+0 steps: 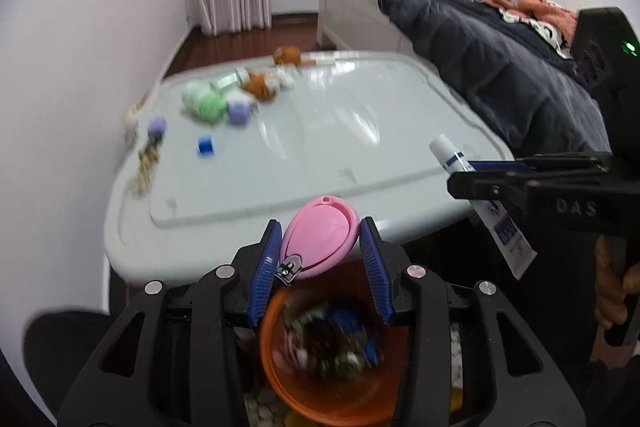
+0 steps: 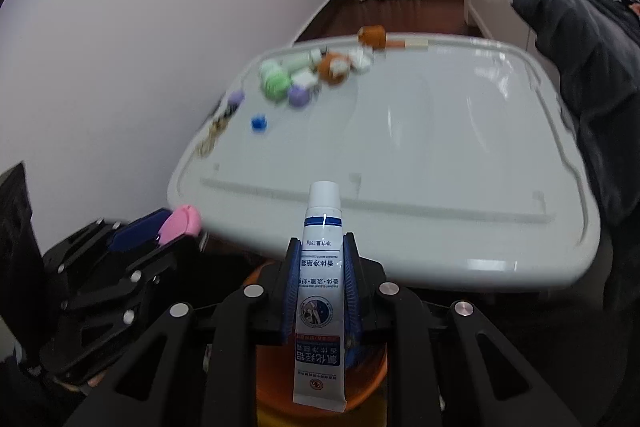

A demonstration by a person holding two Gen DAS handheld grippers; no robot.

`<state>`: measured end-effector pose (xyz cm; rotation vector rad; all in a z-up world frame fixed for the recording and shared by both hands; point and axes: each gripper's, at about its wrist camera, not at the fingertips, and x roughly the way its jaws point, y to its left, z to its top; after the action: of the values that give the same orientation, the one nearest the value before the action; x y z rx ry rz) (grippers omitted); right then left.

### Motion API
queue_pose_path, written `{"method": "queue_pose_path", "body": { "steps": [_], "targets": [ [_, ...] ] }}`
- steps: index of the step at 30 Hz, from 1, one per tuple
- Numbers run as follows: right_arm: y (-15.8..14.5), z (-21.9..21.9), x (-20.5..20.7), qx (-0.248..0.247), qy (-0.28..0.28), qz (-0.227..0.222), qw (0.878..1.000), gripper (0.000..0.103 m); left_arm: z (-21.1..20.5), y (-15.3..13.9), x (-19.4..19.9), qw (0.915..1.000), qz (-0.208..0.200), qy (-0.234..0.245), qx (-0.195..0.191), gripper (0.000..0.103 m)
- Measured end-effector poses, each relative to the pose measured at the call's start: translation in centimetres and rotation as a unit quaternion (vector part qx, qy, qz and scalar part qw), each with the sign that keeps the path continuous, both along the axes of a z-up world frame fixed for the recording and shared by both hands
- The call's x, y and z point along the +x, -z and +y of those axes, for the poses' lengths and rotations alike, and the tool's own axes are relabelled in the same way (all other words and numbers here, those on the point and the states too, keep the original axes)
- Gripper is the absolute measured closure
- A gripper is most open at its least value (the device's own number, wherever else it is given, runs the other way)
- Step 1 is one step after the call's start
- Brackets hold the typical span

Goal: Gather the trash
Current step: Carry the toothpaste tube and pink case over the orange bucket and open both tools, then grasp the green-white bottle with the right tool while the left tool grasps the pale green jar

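Observation:
A pink nail clipper [image 1: 318, 241] sits between the blue pads of my left gripper [image 1: 320, 239], above an orange bin [image 1: 332, 347] filled with mixed trash. The right pad stands slightly off the clipper; the left pad touches it. My right gripper [image 2: 321, 259] is shut on a white ointment tube [image 2: 320, 291] with blue print, cap pointing forward, held over the orange bin [image 2: 360, 379]. The right gripper [image 1: 480, 183] with the tube [image 1: 480, 203] also shows in the left wrist view. The left gripper with the pink clipper [image 2: 180, 223] shows at the left in the right wrist view.
A white glossy table [image 2: 400, 155] stands ahead. Several small things lie at its far left: green and purple pieces [image 2: 280, 83], a blue cap [image 2: 259, 123], orange plush toys [image 2: 332, 67]. A bed with dark bedding [image 1: 480, 47] lies to the right, a white wall to the left.

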<state>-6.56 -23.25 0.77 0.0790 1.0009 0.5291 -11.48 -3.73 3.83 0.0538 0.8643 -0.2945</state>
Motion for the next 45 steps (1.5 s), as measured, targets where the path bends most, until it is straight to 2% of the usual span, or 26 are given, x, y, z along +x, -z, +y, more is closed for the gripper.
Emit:
{"method": "queue_pose_path", "body": {
  "steps": [4, 6, 7, 8, 9, 14, 19, 23, 25, 29, 35, 40, 45],
  "targets": [
    [2.3, 0.0, -2.0, -0.025, -0.008, 0.017, 1.0, 0.082, -0.3, 2.4, -1.0, 0.9991, 0.041, 0.008, 0.011, 0.062],
    [4.0, 0.4, -2.4, -0.034, -0.019, 0.04, 0.998, 0.077, -0.6, 3.8, -1.1, 0.9972, 0.072, 0.009, 0.017, 0.058],
    [5.1, 0.7, -2.6, -0.04, -0.025, 0.053, 0.997, 0.069, -0.7, 4.3, -1.2, 0.9965, 0.081, 0.007, 0.022, 0.046],
    [5.8, 0.8, -2.6, -0.043, -0.026, 0.061, 0.997, 0.05, -0.8, 4.8, -1.1, 0.9958, 0.086, 0.002, 0.029, 0.039],
    [6.3, 0.9, -2.7, -0.043, -0.025, 0.064, 0.997, 0.045, -0.8, 5.0, -1.1, 0.9954, 0.09, -0.002, 0.035, 0.032],
    [7.1, 0.6, -2.2, -0.04, -0.021, 0.07, 0.997, 0.045, -0.5, 5.2, -0.9, 0.9947, 0.096, -0.009, 0.035, 0.03],
    [5.0, 0.2, 0.2, -0.039, -0.016, 0.043, 0.998, 0.045, 0.8, 5.2, 0.3, 0.9932, 0.108, -0.034, 0.025, 0.028],
    [2.2, 2.0, 5.1, -0.042, -0.038, 0.003, 0.998, 0.045, 2.6, 5.0, 2.4, 0.992, 0.108, -0.062, 0.021, 0.025],
    [0.8, 4.8, 8.8, -0.059, -0.067, -0.027, 0.996, 0.045, 3.8, 4.9, 3.8, 0.9904, 0.106, -0.085, 0.024, 0.025],
    [-0.1, 10.6, 15.9, -0.073, -0.114, -0.043, 0.99, 0.045, 6.8, 4.8, 7.2, 0.9831, 0.106, -0.147, 0.023, 0.022],
    [1.2, 20.7, 25.1, -0.088, -0.149, -0.028, 0.984, 0.045, 10.6, 4.0, 11.6, 0.9732, 0.1, -0.207, 0.008, 0.022],
    [3.6, 25.9, 29.3, -0.099, -0.153, -0.001, 0.983, 0.045, 12.6, 3.1, 14.1, 0.9705, 0.084, -0.224, 0.031, 0.022],
    [5.8, 28.9, 31.4, -0.133, -0.166, 0.013, 0.977, 0.048, 14.1, 3.2, 15.2, 0.9673, 0.088, -0.237, 0.017, 0.021]
  ]
}}
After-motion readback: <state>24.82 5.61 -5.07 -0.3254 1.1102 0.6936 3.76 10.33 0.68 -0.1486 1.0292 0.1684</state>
